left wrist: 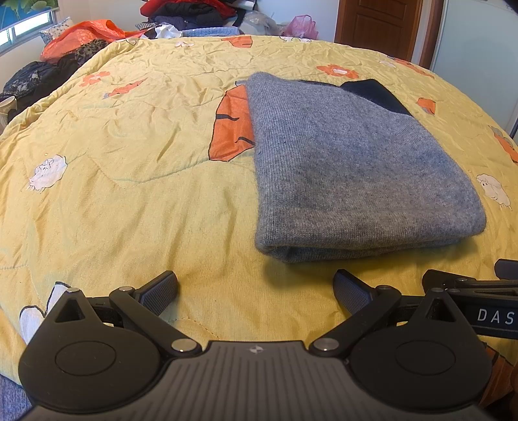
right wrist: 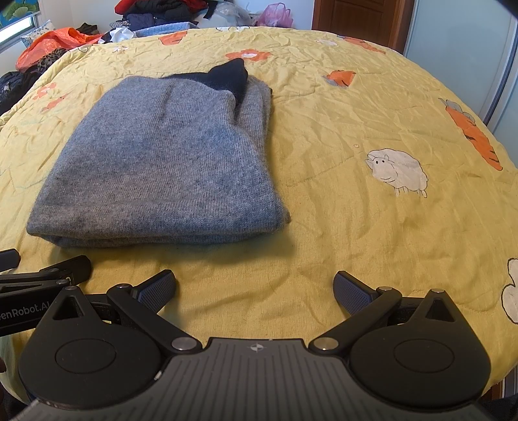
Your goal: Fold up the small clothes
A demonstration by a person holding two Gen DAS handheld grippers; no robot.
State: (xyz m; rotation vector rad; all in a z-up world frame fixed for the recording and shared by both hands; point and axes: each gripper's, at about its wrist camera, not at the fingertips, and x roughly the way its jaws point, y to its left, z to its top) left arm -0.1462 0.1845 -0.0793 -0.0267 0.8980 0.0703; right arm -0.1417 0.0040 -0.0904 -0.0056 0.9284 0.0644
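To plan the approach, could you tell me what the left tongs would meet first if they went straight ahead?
Probably only the yellow printed quilt; the folded grey knitted garment lies right of the left tongs' line, though depth is unclear.

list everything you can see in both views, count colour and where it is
folded knit garment: 1, grey with a dark navy part at its far end, lying flat on the quilt, ahead of both grippers
quilt: 1, yellow with orange carrot and white sheep prints, covers the whole work surface
clothes pile: 1 heap, red, black and navy, beyond the far edge of the quilt
orange bag: 1, orange, far left past the quilt
pink bag: 1, pink, far side near the door
door: 1, brown wood, far right
left gripper: 1, black, open, empty, near edge of quilt
right gripper: 1, black, open, empty, right of the left one
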